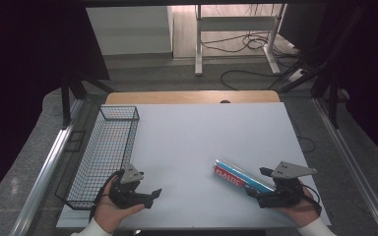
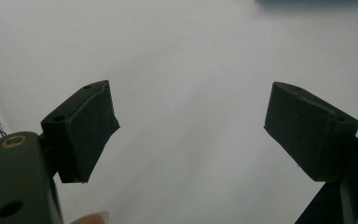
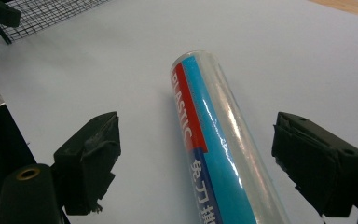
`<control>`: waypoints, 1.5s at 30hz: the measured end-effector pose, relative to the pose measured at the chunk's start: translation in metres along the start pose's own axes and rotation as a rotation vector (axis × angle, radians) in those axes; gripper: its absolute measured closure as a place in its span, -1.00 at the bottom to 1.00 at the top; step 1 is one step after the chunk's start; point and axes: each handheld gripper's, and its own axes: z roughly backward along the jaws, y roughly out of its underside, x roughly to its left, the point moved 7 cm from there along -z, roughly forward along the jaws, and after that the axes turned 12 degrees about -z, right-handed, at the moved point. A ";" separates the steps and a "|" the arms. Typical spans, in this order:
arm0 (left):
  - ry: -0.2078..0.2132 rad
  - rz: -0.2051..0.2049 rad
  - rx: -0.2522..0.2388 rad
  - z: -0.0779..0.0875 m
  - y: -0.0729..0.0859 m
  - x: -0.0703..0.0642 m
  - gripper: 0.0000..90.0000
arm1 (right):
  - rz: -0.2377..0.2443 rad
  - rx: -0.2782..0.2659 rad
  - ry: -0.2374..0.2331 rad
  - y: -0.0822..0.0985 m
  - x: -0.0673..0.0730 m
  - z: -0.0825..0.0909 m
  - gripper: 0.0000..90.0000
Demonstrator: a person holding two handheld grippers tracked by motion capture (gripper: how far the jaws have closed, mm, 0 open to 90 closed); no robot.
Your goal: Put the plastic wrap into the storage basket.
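Between the right gripper's wide-apart jaws lies the plastic-wrap roll, untouched.

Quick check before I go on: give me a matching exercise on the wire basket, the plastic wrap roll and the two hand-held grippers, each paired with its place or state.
Things:
1. wire basket
2. plastic wrap roll
3. left hand-held gripper
4. right hand-held gripper

Places or states:
A. jaws open, the roll lying between them with gaps on both sides
B. along the left edge of the white table top
C. jaws open over bare white surface, nothing between them
D. lying on its side at the right front of the table top

Pairs: 1-B, 2-D, 3-C, 4-A
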 end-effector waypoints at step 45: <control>-0.005 0.006 0.015 0.002 0.008 0.000 -0.64 | 0.126 0.587 0.165 -0.001 -0.017 -0.042 -0.76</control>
